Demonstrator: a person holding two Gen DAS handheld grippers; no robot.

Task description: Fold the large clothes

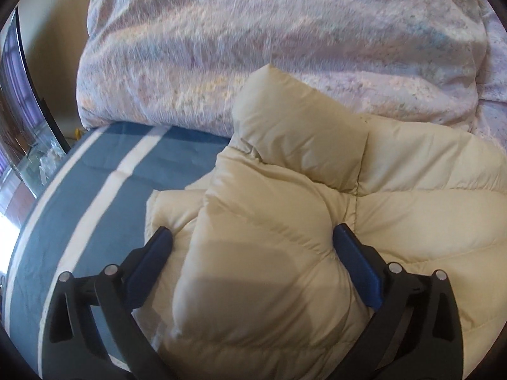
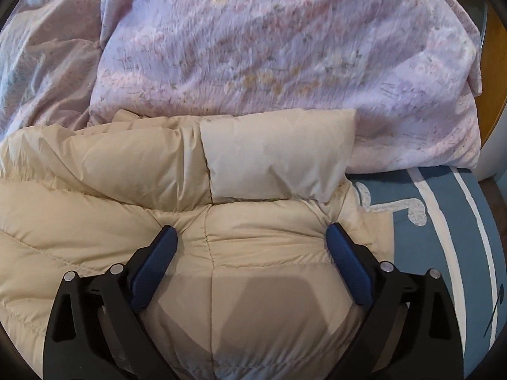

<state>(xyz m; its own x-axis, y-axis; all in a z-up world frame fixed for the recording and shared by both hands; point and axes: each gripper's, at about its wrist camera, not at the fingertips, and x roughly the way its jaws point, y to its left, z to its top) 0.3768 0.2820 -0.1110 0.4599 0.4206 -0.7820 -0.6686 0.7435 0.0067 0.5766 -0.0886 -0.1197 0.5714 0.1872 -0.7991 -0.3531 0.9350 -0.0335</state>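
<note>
A cream puffer jacket point(image 1: 285, 190) lies on a bed covered by a blue sheet point(image 1: 95, 196) with white stripes. Take the jacket as the landmark. Behind it, touching its far edge, a lilac floral quilt point(image 1: 253, 47) is bunched in a high heap. The sheet shows bare to the jacket's left in the left wrist view and to its right in the right wrist view, where a pale curly motif is printed just beside the jacket's edge.

The left gripper point(image 1: 252, 237) hangs over the jacket's left part with its jaws spread wide — a rounded bulge of padded fabric swells up between the blue pads point(image 1: 152, 262), which sit against its flanks, but no pinch shows. Beyond it a folded part of the jacket stands up toward the quilt.

The right gripper point(image 2: 252, 236) is likewise wide, above the jacket's right part, a stitched seam running between its pads point(image 2: 348, 262); the cloth lies puffed between them, not squeezed. A flat padded panel of the jacket point(image 2: 279, 155) lies folded just beyond the fingertips, against the quilt.

A dark glass cabinet point(image 1: 19, 110) stands left of the bed, well apart from the jacket.
</note>
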